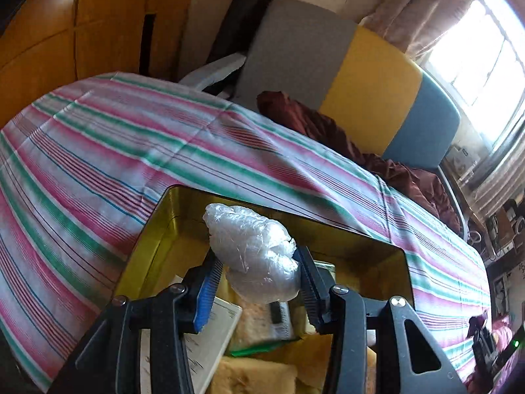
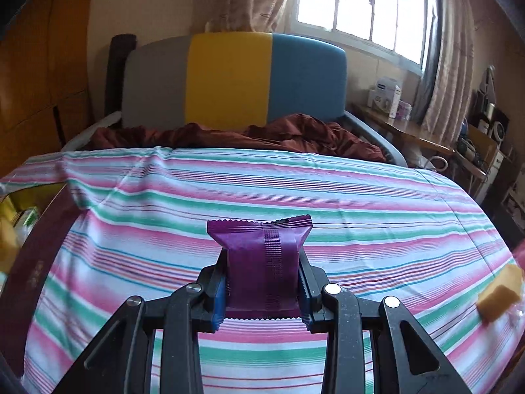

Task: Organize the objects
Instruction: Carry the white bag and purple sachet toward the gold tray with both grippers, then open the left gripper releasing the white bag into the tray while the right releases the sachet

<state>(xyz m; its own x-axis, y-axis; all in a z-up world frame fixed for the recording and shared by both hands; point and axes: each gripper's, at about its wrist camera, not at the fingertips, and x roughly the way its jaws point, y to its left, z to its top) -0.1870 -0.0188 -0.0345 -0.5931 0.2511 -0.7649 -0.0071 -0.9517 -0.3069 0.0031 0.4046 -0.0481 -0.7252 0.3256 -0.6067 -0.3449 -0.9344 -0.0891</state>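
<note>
The left tongs [image 1: 259,279] are clamped on a crumpled clear plastic bundle [image 1: 252,252], one pad pressing each side of it, and in the left wrist view they hang right over the open gold-lined tin box [image 1: 154,246] that fills the lower middle of the frame. Inside the box I can make out a white paper packet [image 1: 213,335], some pale yellow blocks [image 1: 252,377] and a bit of green wrapper, all loosely heaped. The right tongs [image 2: 262,282] are closed tight on a purple snack packet [image 2: 262,256], which stands upright between them with its crimped top edge showing, held above the striped bedsheet [image 2: 295,190] in the middle of the right wrist view. The box's dark maroon outer wall [image 2: 36,256] sits at the far left edge of that view, well apart from the purple packet, and a loose yellow block [image 2: 498,295] lies on the sheet at the right edge. To my eye the step in hand is the drop-off: the plastic bundle looks about ready to go into the box. The next move calls for lowering it into a free spot toward the box's far wall and spreading the left tongs so it falls clear. The purple packet would then need carrying across to the left to follow it, and the yellow block is not yet collected.
</note>
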